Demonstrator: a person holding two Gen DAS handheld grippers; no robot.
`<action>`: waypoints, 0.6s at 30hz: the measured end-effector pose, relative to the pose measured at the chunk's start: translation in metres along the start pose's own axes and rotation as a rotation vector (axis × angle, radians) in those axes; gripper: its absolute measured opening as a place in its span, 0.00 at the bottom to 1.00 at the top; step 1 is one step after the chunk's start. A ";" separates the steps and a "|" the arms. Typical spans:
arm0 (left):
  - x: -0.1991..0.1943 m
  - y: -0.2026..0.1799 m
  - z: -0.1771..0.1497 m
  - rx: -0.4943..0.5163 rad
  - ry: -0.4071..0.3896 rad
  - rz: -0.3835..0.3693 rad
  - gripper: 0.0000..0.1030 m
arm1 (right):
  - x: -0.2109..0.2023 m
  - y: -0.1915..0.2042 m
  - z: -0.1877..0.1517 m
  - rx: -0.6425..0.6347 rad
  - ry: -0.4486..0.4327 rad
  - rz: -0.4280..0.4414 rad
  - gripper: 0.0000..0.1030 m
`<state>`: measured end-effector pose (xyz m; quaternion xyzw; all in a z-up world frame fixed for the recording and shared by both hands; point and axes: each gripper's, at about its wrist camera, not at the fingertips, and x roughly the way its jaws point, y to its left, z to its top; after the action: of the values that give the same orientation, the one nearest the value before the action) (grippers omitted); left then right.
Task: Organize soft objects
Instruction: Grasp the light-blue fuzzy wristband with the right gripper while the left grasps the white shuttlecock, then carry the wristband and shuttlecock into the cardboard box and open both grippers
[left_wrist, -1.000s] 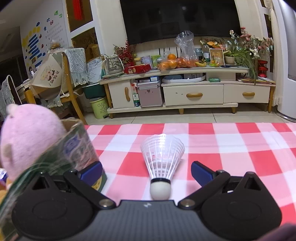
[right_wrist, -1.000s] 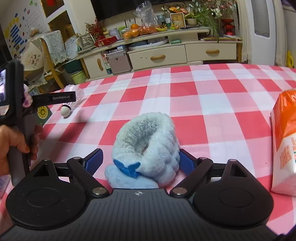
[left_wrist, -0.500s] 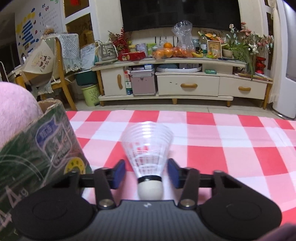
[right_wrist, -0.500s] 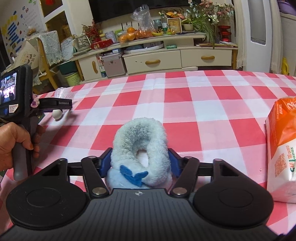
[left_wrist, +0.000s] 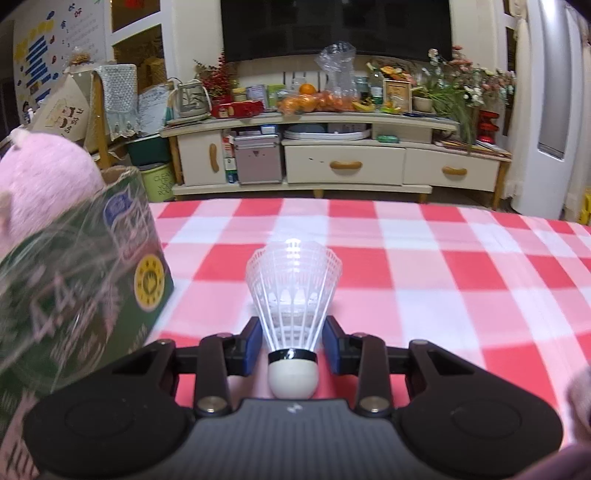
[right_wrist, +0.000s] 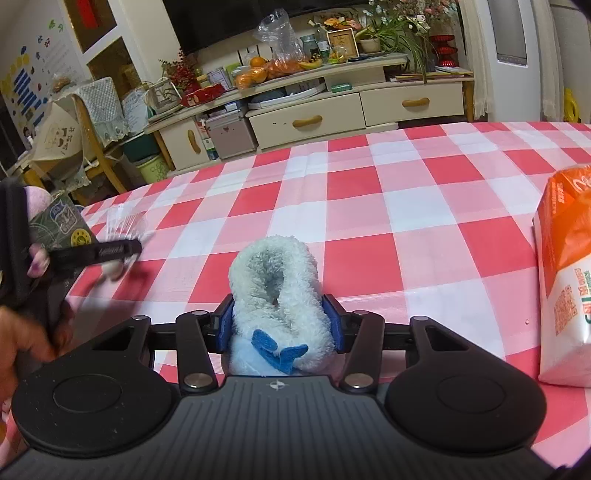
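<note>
Red-checked surface (right_wrist: 424, 206) carried a fluffy, yielding slipper (right_wrist: 275, 295) the closing right gripper (right_wrist: 280, 328) squeezed midway, while, beside the green carton (left_wrist: 85, 280), the left gripper (left_wrist: 293, 343) pinched a featherlight shuttlecock (left_wrist: 293, 295).

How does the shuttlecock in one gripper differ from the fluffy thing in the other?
The shuttlecock is stiff, see-through ribbed plastic with a cork tip; the fluffy plush is soft, pale blue and curled into a loop. The left gripper pinches the narrow shuttlecock; the right gripper is closing, squeezing the wider plush. Both sit over the checked tablecloth.
</note>
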<state>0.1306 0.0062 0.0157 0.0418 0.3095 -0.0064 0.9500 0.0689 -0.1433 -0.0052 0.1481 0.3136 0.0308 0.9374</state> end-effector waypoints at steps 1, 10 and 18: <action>-0.004 -0.001 -0.002 0.002 0.003 -0.008 0.33 | 0.000 0.000 0.000 0.002 -0.001 -0.002 0.57; -0.046 -0.005 -0.028 0.022 0.030 -0.078 0.33 | -0.006 -0.005 -0.003 0.029 -0.016 -0.017 0.57; -0.085 -0.002 -0.043 0.036 0.042 -0.116 0.33 | -0.013 0.001 -0.012 0.039 -0.019 -0.020 0.57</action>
<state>0.0368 0.0066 0.0313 0.0410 0.3311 -0.0661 0.9404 0.0517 -0.1417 -0.0065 0.1637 0.3066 0.0138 0.9376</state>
